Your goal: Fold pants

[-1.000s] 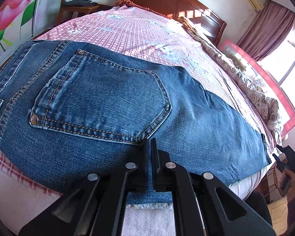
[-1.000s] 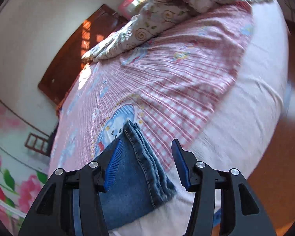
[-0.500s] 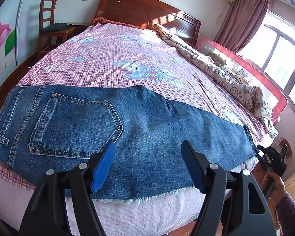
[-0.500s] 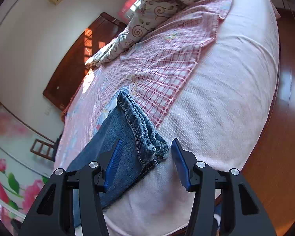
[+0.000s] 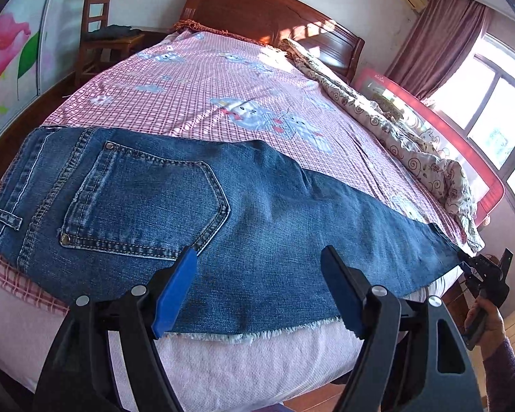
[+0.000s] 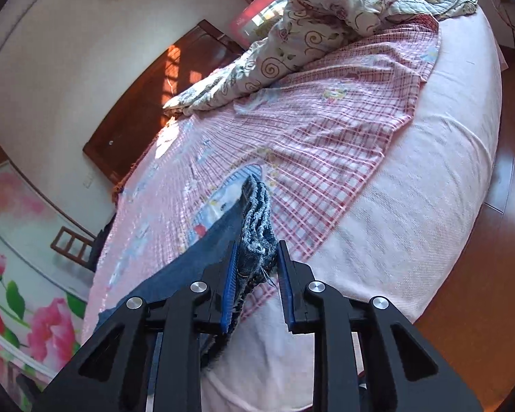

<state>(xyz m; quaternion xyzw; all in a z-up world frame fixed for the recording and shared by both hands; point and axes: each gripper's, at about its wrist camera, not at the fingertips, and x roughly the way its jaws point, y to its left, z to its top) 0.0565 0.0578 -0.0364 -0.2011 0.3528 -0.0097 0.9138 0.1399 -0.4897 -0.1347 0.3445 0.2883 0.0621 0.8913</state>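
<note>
Blue jeans (image 5: 223, 213), folded lengthwise with a back pocket up, lie across the foot of the bed; the waist is at the left and the leg ends at the right. My left gripper (image 5: 257, 288) is open and empty, just above the near edge of the jeans at the thigh. My right gripper (image 6: 255, 257) is shut on the stacked leg hems (image 6: 257, 226) and lifts them slightly off the sheet. The right gripper also shows in the left wrist view (image 5: 477, 271) at the far right end of the jeans.
A pink checked sheet (image 5: 206, 86) covers the bed. A crumpled floral quilt (image 6: 326, 34) lies along the far side by a red bed rail (image 5: 429, 110). A wooden headboard (image 5: 267, 10) and a chair (image 5: 103, 34) stand at the back. Wooden floor (image 6: 497, 274) lies beyond the bed edge.
My left gripper opened, let go of the jeans and pulled back. My right gripper closed on the leg hems, which were lying loose between its open fingers before.
</note>
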